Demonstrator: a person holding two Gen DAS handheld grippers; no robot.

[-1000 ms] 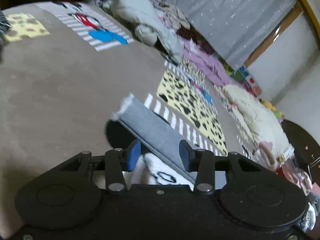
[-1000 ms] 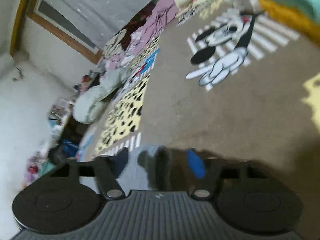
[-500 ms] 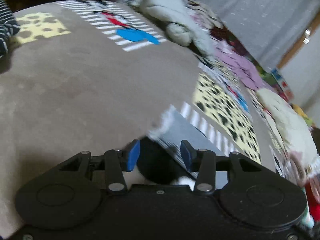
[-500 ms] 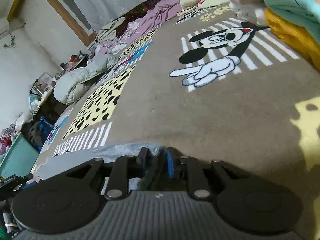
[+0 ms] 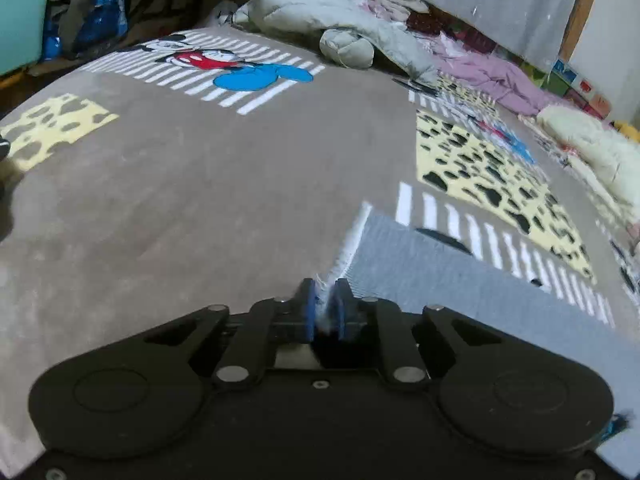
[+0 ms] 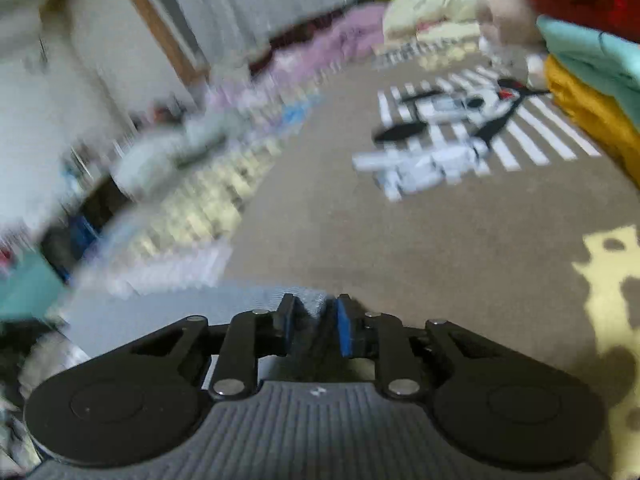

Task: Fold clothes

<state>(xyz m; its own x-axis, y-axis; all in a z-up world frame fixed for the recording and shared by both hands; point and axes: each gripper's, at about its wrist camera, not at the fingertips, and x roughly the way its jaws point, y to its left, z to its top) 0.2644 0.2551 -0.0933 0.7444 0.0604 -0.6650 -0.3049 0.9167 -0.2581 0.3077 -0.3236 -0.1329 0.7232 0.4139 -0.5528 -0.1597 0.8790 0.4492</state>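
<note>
A grey ribbed garment [image 5: 460,280] with a frayed white edge lies on the brown cartoon blanket [image 5: 200,184]. My left gripper [image 5: 325,304] is shut on its frayed corner, the cloth pinched between the blue pads. In the right wrist view the same grey garment [image 6: 168,304] stretches to the left, blurred. My right gripper [image 6: 314,322] is shut on its other corner, with cloth between the pads.
A grey stuffed pillow [image 5: 320,20], pink bedding [image 5: 492,72] and a cream bundle [image 5: 592,148] line the blanket's far side. A teal bin [image 5: 20,16] stands at far left. Stacked yellow, teal and red clothes [image 6: 588,80] lie at the right.
My left gripper closed from open onto the garment's frayed corner. My right gripper stayed closed on the cloth, and its view swung and blurred with fast motion.
</note>
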